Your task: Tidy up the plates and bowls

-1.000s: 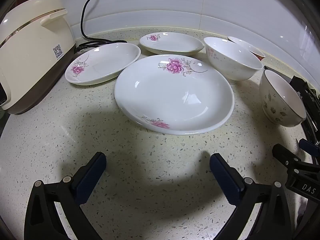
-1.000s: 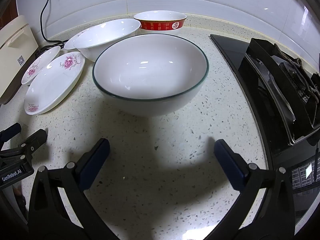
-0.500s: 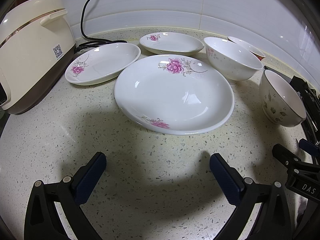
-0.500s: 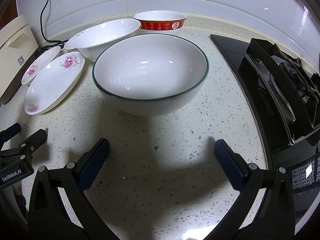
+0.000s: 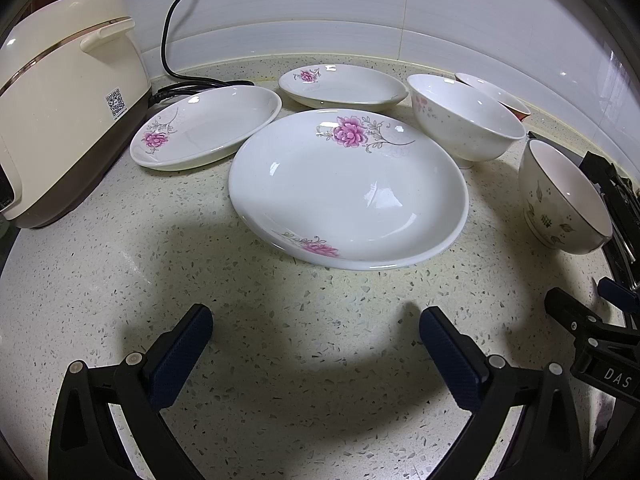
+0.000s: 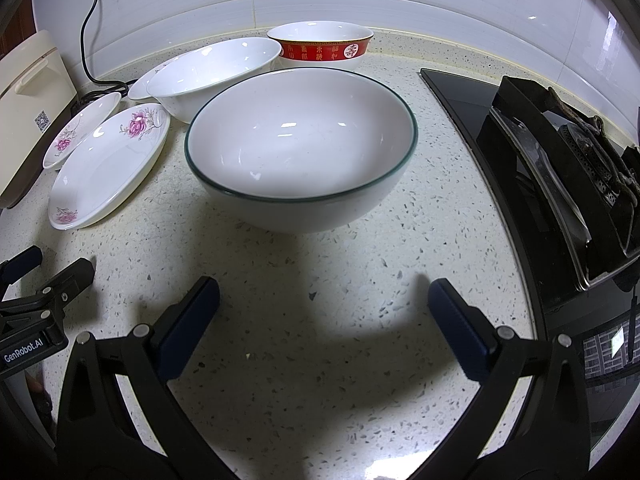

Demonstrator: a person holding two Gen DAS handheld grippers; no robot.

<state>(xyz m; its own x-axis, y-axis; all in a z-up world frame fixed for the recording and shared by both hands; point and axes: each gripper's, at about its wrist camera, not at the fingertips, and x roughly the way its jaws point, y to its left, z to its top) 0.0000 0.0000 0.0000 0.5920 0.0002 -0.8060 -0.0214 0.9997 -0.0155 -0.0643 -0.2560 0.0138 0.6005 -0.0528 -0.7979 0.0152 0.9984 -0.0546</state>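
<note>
Nothing stacked yet: big plate [image 5: 348,188] lies flat mid-counter facing the left gripper [image 5: 316,340], green-rimmed bowl [image 6: 300,148] faces the right gripper [image 6: 324,308]. Both jaws wide open, empty, lined up for a pick; cooker [image 5: 60,108] sits left, stove [image 6: 560,168] right.

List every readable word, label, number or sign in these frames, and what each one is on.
"GenRobot.AI": white letters on the left gripper body, seen from the right wrist view.
"DAS": partial label on the right gripper body, cut off at the frame edge.
QR code sticker on the rice cooker: text beneath too small to read.
Gold Chinese characters on the red bowl: a medallion looks like 壽; the rest too blurred to read.
</note>
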